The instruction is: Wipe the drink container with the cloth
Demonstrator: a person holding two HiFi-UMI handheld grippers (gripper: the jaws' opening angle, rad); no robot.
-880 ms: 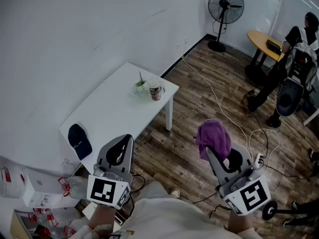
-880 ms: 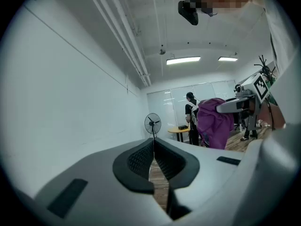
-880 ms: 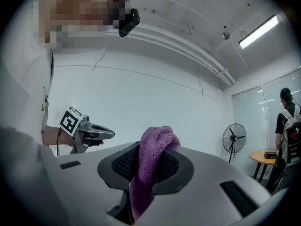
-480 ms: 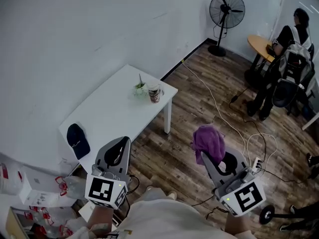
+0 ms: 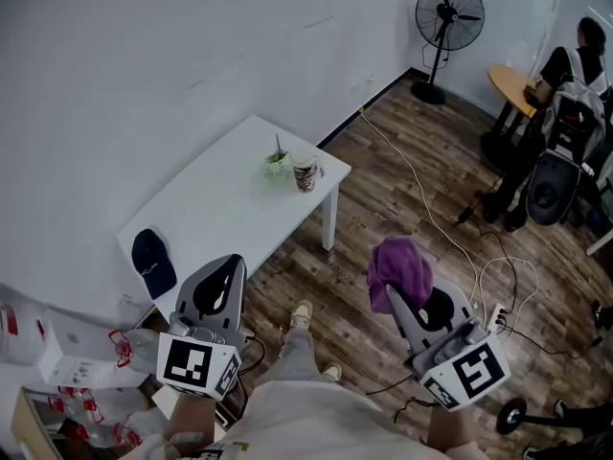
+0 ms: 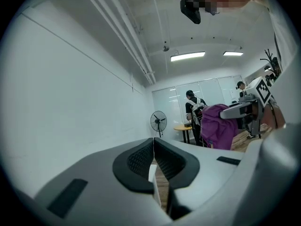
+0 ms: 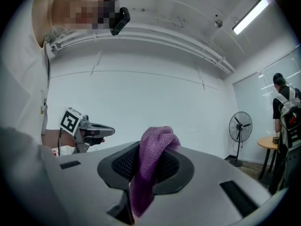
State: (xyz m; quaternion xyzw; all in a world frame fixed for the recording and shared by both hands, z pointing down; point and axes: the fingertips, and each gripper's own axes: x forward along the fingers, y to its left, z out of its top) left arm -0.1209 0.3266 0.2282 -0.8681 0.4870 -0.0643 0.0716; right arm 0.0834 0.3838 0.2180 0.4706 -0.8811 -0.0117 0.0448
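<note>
The drink container [image 5: 305, 172], a cup with a dark band, stands near the far right corner of the white table [image 5: 230, 209], beside a small green plant [image 5: 277, 164]. My right gripper [image 5: 395, 284] is shut on a purple cloth [image 5: 402, 266] [image 7: 150, 164], which bunches over its jaws; it hovers over the wooden floor, well short of the table. My left gripper [image 5: 222, 278] [image 6: 153, 160] is shut with nothing in it, held level near the table's near end. Both grippers are far from the cup.
A dark cap [image 5: 151, 262] lies on the table's near left end. Boxes and clutter [image 5: 67, 353] sit at the lower left. A standing fan [image 5: 448, 17], a round table [image 5: 517, 89], a seated person [image 5: 565, 94] and floor cables [image 5: 460, 247] are at the right.
The view has shifted slightly; a foot now shows on the floor between the grippers. Both grippers keep their hold and posture, still away from the table.
</note>
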